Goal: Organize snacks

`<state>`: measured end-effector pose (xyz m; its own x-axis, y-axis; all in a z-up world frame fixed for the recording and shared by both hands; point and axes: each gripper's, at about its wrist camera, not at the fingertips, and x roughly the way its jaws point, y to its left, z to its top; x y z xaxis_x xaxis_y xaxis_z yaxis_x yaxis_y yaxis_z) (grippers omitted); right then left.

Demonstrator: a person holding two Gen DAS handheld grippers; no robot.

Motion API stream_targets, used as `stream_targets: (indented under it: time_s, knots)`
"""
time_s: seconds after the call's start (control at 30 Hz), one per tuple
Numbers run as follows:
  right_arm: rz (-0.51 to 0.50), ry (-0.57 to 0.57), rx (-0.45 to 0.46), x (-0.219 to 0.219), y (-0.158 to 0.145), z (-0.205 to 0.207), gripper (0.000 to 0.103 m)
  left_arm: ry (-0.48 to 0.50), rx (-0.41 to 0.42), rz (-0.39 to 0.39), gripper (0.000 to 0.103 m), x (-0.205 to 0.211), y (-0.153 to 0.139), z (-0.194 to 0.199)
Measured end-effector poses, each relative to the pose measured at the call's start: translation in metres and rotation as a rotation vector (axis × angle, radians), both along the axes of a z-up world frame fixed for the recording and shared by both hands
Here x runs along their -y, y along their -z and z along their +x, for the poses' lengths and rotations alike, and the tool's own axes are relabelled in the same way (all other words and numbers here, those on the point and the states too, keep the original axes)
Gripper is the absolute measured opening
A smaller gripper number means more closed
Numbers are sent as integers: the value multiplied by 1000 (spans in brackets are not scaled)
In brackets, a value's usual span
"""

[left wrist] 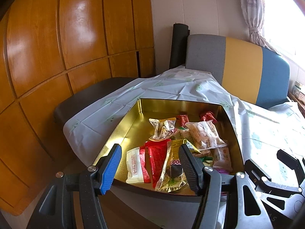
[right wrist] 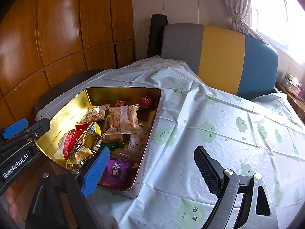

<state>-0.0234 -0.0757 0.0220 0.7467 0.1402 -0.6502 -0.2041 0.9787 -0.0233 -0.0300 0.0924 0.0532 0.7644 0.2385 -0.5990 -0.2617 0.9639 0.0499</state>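
Snacks: wrapped packets (right wrist: 122, 122) piled in my gold tin, most toward its right and near walls.
Tin (left wrist: 122, 122): at the table's left near corner, far-left floor bare.
My left claw (left wrist: 150, 167): spread wide over the tin's near rim, grasping nothing.
My right claw (right wrist: 150, 169): released, over tablecloth (right wrist: 228, 133) right of the tin.
Chair (right wrist: 221, 57): beyond the far edge.

- My left gripper (left wrist: 149, 167) covers part of the gold packet (left wrist: 172, 171).
- The purple packet (right wrist: 117, 171) looks half hidden behind my right gripper (right wrist: 152, 168).
- Small boxes (right wrist: 290, 83) by the window are too blurred to identify.
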Motion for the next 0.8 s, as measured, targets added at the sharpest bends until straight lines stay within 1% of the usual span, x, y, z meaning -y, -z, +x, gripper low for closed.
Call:
stream_targets:
  time_s: [0.67, 0.8]
  knots:
    - [4, 1, -2, 1, 2, -1, 92, -8, -4, 19, 63, 1, 0, -1]
    - [4, 3, -2, 2, 2, -1, 92, 12, -3, -1, 63, 1, 1, -1]
